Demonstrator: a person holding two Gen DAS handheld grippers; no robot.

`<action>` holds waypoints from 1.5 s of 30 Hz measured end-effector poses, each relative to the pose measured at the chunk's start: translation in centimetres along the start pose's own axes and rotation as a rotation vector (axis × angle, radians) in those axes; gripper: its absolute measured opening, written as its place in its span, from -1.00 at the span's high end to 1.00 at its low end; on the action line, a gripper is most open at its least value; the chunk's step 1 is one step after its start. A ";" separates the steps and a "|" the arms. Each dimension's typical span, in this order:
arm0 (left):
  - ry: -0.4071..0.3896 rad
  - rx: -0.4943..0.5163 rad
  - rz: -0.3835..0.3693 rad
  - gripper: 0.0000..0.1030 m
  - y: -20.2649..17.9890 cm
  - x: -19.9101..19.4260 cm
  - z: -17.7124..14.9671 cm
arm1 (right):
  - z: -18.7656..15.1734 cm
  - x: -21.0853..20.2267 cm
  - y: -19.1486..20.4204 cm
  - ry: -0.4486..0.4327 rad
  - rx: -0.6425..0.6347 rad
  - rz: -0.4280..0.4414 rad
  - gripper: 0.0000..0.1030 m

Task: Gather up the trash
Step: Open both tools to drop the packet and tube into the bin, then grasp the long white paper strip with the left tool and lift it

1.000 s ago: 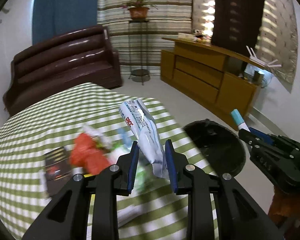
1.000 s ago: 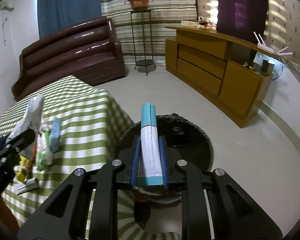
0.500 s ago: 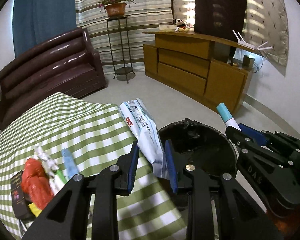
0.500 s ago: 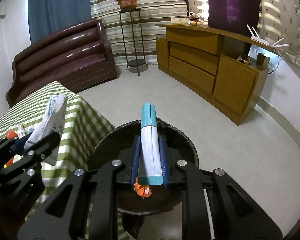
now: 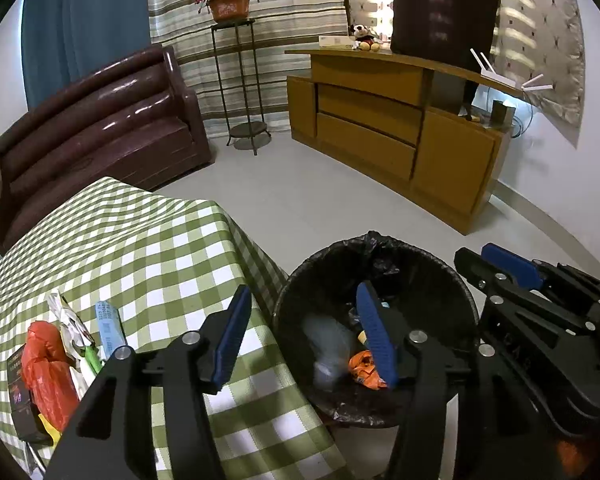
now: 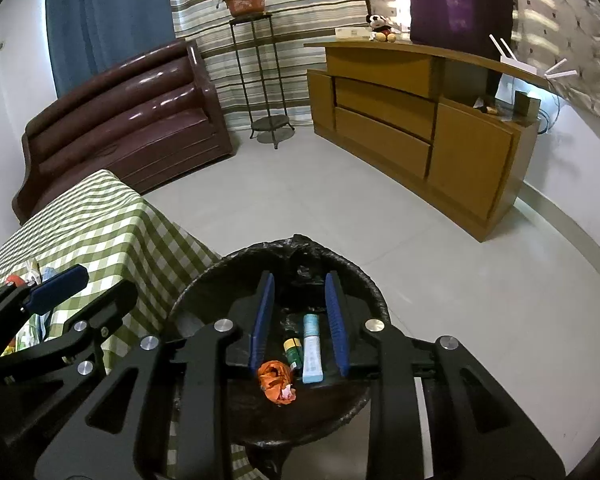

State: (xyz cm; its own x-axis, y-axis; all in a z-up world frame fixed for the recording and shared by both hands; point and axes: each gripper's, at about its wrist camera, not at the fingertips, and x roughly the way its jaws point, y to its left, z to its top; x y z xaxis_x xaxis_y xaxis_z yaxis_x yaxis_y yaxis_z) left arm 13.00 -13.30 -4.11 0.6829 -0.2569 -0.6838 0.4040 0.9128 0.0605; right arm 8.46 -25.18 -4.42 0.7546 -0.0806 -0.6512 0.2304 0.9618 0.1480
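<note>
Two empty, wide-open grippers, left (image 5: 304,338) and right (image 6: 300,320), over one black bin (image 6: 364,284).

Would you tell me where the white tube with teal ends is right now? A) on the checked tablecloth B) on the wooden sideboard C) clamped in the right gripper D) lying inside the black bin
D: the white tube lies in the black bin, below the open right gripper.

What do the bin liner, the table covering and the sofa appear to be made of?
Bin liner: thin black plastic film, crinkled and glossy at the rim. Table covering: green-white checked cloth or vinyl, draped over the edge; which, unclear. Sofa: dark brown leather or imitation, strong sheen.
</note>
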 end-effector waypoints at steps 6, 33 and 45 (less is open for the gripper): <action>-0.008 -0.025 0.010 -0.17 0.6 -0.7 0.1 | -0.1 -0.8 0.1 -0.008 -0.004 -0.012 0.30; 0.030 -0.096 0.107 -0.22 9.4 -10.0 -8.7 | -5.5 -8.3 8.5 0.048 -0.111 0.085 0.21; 0.073 -0.123 0.135 -0.22 12.0 -11.3 -12.6 | -8.7 -9.2 11.4 0.096 -0.168 0.112 0.21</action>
State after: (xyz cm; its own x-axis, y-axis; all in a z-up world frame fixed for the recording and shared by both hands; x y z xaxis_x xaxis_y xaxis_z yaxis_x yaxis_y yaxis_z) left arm 2.43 4.57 -4.83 0.6782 -0.1098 -0.7266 0.2309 0.9705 0.0689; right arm -1.19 -11.17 -3.23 0.7057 0.0464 -0.7070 0.0372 0.9940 0.1024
